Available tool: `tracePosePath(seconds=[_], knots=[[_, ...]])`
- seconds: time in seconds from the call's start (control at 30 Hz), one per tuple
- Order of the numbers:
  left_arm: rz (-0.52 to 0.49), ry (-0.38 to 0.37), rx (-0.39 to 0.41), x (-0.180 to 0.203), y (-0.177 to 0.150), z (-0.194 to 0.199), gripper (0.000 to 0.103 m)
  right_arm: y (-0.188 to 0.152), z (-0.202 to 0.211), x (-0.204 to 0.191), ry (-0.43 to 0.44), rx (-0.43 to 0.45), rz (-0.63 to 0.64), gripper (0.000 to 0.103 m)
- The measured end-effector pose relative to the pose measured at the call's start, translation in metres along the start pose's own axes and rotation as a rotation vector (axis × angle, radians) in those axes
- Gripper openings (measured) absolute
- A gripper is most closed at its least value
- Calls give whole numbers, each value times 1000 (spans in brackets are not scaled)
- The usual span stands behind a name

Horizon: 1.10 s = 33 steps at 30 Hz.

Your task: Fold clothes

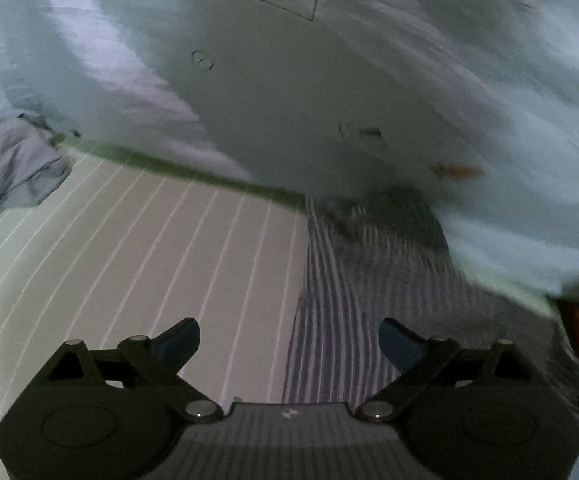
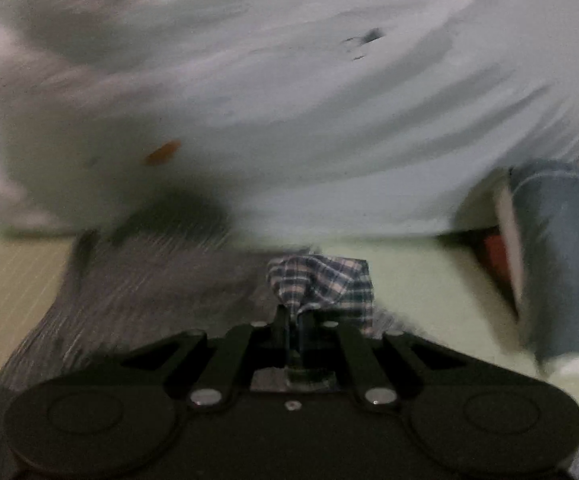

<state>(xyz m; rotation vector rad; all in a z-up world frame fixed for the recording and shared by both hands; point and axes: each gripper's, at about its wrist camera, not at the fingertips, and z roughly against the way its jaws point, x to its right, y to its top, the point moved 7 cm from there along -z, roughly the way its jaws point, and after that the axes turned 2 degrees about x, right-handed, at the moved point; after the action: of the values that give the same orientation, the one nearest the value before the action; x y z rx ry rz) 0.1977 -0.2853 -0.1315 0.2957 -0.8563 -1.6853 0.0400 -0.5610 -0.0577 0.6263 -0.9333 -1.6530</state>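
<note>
- The plaid cloth (image 2: pixel 325 280) looks light and limp (it bunches at the pinch); a hem or corner would give a cleaner hold.
- Blue-and-white check, crumpled, lifted just above the striped bed sheet (image 1: pixel 149 248).
- Right tool (image 2: pixel 295 320) is pinching the plaid cloth; left tool (image 1: pixel 289 340) is spread, holding nothing.

- Your left gripper (image 1: pixel 289 340): matte black linkage arms, two round black housings behind the jaws, silver pivot screws, dark blue fingertip pads (image 1: pixel 177 342).
- Your right gripper (image 2: pixel 295 320): the same black build, silver screws (image 2: pixel 205 396) behind the jaws.
</note>
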Motion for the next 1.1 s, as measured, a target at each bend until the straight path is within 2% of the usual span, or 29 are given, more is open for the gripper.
tracePosePath(seconds=[0.07,0.13,0.2,0.3,0.43,0.47,0.53,0.63,0.67,0.7,0.77,0.8,0.9,1.1], knots=[[-21,17,-10,-8,-22,15,96,-26,12,-19,26,-45,20,4],[-26,34,-53,-17,-44,26,97,-51,25,-38,52,-89,40,5],[-18,20,-93,-24,-62,35,97,-73,38,-55,75,-128,61,5],[-38,-5,-119,-33,-79,47,97,-90,54,-71,85,-157,56,9],[-111,-6,-138,-42,-93,63,97,-96,72,-61,35,-160,5,20],[-110,-14,-145,-44,-96,65,97,-98,76,-59,22,-160,-8,25],[-109,-31,-159,-48,-101,69,97,-101,85,-53,-3,-161,-34,28],[-113,-48,-188,-50,-114,72,97,-106,98,-46,-42,-161,-72,46],[-117,-54,-198,-50,-118,71,97,-107,103,-43,-55,-162,-85,59],[-123,-58,-208,-48,-123,71,97,-109,107,-40,-68,-162,-98,75],[-137,-65,-225,-42,-130,71,97,-112,116,-35,-94,-162,-124,96],[-147,-70,-230,-37,-133,72,97,-114,121,-33,-106,-163,-137,103],[-186,-82,-237,-17,-141,71,97,-119,134,-25,-145,-163,-176,103],[-224,-108,-204,34,-153,71,97,-131,117,29,-163,-168,-185,103]])
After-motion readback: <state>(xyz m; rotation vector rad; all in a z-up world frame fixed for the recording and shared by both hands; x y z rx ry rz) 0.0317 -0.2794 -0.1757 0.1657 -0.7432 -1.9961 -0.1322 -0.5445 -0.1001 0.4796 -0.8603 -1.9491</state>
